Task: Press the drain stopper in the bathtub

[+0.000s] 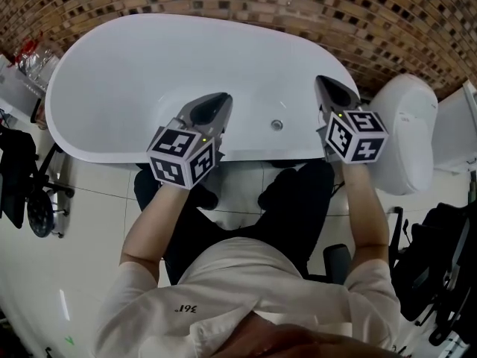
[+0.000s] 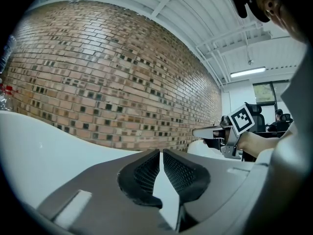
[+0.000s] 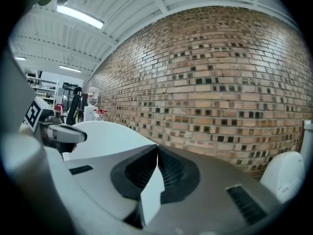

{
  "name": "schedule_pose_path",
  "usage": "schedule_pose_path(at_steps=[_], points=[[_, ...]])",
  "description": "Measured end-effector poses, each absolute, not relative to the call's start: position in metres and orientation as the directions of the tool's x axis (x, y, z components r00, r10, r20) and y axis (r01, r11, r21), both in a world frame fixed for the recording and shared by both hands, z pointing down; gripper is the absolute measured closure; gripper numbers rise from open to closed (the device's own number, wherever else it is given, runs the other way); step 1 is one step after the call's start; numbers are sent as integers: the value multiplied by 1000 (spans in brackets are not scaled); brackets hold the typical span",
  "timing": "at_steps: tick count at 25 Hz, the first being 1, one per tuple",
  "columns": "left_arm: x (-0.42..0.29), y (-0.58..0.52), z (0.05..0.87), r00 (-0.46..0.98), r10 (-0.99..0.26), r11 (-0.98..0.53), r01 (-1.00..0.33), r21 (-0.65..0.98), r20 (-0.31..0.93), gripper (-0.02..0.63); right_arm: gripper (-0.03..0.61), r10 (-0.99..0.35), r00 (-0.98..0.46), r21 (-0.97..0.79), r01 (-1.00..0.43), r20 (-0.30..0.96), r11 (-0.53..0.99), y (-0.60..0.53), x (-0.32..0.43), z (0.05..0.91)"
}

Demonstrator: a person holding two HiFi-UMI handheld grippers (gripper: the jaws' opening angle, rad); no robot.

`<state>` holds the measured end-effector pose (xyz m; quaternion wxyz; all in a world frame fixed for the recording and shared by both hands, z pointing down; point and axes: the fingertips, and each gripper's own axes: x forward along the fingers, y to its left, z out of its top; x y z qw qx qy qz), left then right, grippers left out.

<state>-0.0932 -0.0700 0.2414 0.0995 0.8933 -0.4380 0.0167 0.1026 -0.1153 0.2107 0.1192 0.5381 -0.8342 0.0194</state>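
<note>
"Starting at the left gripper (image 2: 160,153), how do its fingers (image 2: 144,173) sit?"

"Drawn together. The ribbed pads meet at the tips with only a thin slit behind them, and nothing is caught between. Past them I see the white bathtub (image 1: 97,125) and a brick wall (image 1: 373,21)."

"And the right gripper (image 3: 156,148)?"

"Much the same. Its fingertips (image 3: 171,168) touch and hold nothing. The tub's white curve shows beyond them to the left, with the brick wall on the far side."

"Where are the two of them over the tub?"

"From the head view, both hang above the near rim and point toward the far side. The left one is around the middle of the tub's length, and the right one is close to the tub's right end. Each has a marker cube (image 1: 182,157) at its near end, where the hand takes hold."

"Can you find the drain stopper (image 1: 277,124)?"

"Yes. It is a small round metal disc on the white inside of the tub, just beyond the near rim. It lies between the two grippers and apart from both, so neither one touches it."

"Anything else around?"

"A white toilet (image 1: 406,133) stands just right of the tub. The person stands on the pale floor (image 1: 82,222) at the near side."
</note>
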Motion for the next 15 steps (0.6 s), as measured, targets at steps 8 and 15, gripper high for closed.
schedule_pose_path(at_steps=[8,15], points=[[-88,-87,259,618,-773,-595,-785,171,146,583,563,-882,-403,82,-898,243,433,-145,94,229],[-77,-107,274,630,-758,-606,-775,178,166,583,563,-866,-413,79,-889,282,450,-171,85,249]])
